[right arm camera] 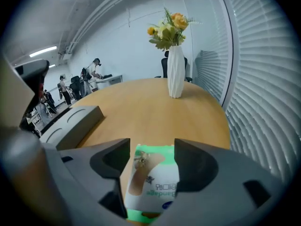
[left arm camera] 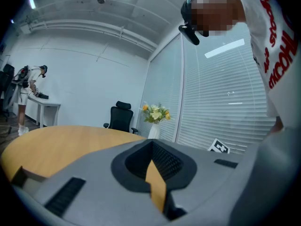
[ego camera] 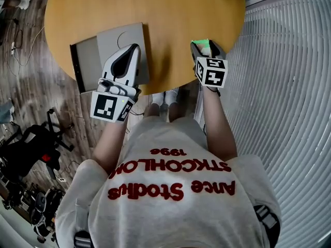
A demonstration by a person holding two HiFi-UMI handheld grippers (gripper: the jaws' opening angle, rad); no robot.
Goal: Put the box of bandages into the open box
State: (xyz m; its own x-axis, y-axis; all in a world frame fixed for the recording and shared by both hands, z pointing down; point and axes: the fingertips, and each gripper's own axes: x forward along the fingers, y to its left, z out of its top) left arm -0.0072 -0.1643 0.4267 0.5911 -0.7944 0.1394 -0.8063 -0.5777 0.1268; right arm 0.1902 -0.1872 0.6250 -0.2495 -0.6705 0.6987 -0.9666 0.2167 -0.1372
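Here the right gripper [right arm camera: 151,147] stands released, jaws astride the bandage box [right arm camera: 153,182] lying right of the open grey box [ego camera: 85,61]; over that box the left gripper [ego camera: 135,46] is clenched, empty.

wear: light grey short-sleeved T-shirt [ego camera: 170,211], red lettering across it | left hand-held gripper [ego camera: 133,51]: pale grey shell, black-lined jaws, black-and-white marker cube [ego camera: 109,106] | right hand-held gripper [ego camera: 205,47]: grey shell, matching marker cube [ego camera: 211,71]

table [ego camera: 170,14]: smooth wood, satin | open box [ego camera: 116,37]: matt grey card | box of bandages [right arm camera: 153,182]: glossy printed card
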